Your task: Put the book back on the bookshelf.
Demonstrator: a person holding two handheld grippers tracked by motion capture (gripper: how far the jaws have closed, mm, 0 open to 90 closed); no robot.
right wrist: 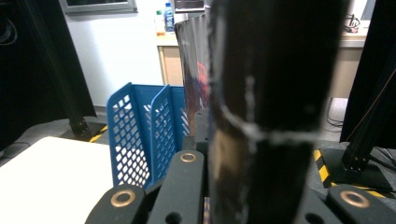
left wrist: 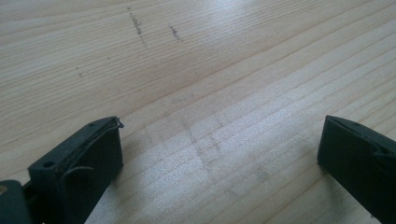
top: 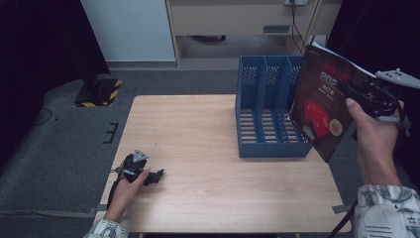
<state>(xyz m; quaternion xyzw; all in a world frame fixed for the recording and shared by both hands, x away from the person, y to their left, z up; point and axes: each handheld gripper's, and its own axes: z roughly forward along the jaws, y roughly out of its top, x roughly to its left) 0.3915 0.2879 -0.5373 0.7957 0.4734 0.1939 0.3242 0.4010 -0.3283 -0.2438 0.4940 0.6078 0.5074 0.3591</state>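
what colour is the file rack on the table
Blue, with perforated walls and dividers. The file rack shows best in the high view.

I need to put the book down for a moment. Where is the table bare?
The table is bare across its middle and front, between the left gripper at the front left edge and the blue file rack at the back right. The rack's corner is crowded, with the book held beside it.
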